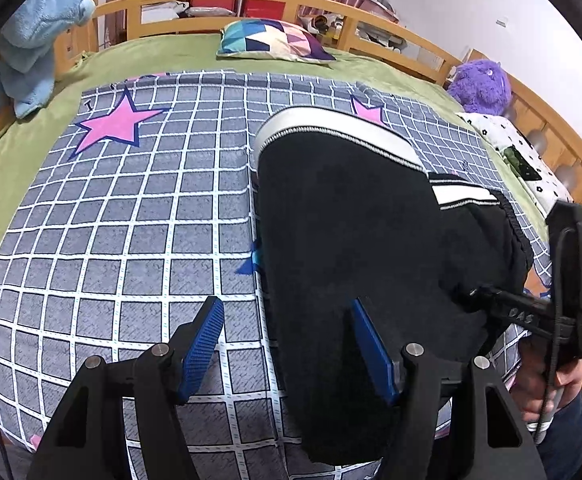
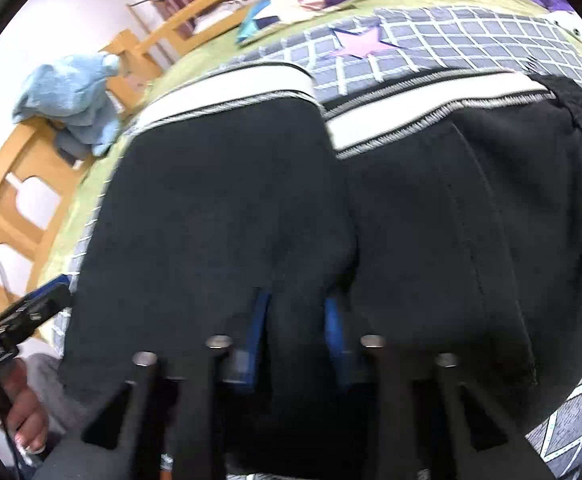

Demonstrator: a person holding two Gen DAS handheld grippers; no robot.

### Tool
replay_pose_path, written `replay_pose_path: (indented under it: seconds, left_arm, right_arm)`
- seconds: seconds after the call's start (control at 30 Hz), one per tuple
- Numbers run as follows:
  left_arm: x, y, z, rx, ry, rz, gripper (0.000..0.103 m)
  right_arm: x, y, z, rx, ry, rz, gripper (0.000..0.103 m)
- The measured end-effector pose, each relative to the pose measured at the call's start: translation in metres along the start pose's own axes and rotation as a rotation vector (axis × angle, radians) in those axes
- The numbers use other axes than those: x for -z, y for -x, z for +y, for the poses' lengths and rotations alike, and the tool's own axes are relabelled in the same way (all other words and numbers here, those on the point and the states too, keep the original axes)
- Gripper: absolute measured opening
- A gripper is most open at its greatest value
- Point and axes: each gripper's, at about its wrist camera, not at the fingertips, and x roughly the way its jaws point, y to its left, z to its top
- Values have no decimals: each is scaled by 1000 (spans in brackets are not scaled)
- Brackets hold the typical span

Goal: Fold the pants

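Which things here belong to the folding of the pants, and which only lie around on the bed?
For the job:
- black pants
- left gripper
- right gripper
- checked sheet underneath

Just lying about:
- patterned pillow
- blue towel
- purple plush toy

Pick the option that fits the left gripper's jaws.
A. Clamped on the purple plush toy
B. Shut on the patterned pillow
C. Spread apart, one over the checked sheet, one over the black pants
C: the left gripper stands spread, its pads pressing on nothing, straddling the black pants' edge on the checked sheet.
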Motion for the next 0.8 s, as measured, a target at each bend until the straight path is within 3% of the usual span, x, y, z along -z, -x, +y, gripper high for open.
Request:
replay_pose_path:
  seconds: [0.23, 0.4, 0.47, 0.57, 0.67, 0.8]
  left_arm:
    - [2, -4, 3, -3, 9, -5, 65]
    - [-1, -5, 5, -5, 35, -1, 65]
    - [-3, -3, 0, 8, 36, -2, 65]
    - [-7, -3, -17, 62, 33, 6, 65]
    - [-8, -6, -41, 105, -13, 29, 65]
    - [-7, -11, -69, 117, -65, 54, 65]
  right_arm:
    - [-7, 44, 0, -39, 1, -161, 13]
    - [-19, 102, -21, 46, -21, -345, 13]
    - [-26, 124, -38, 78, -19, -381, 13]
    - [-32, 137, -72, 154, -40, -384, 13]
    - [-20, 126, -115, 260, -62, -326, 13]
    - [-3, 124, -140, 234, -95, -360, 12]
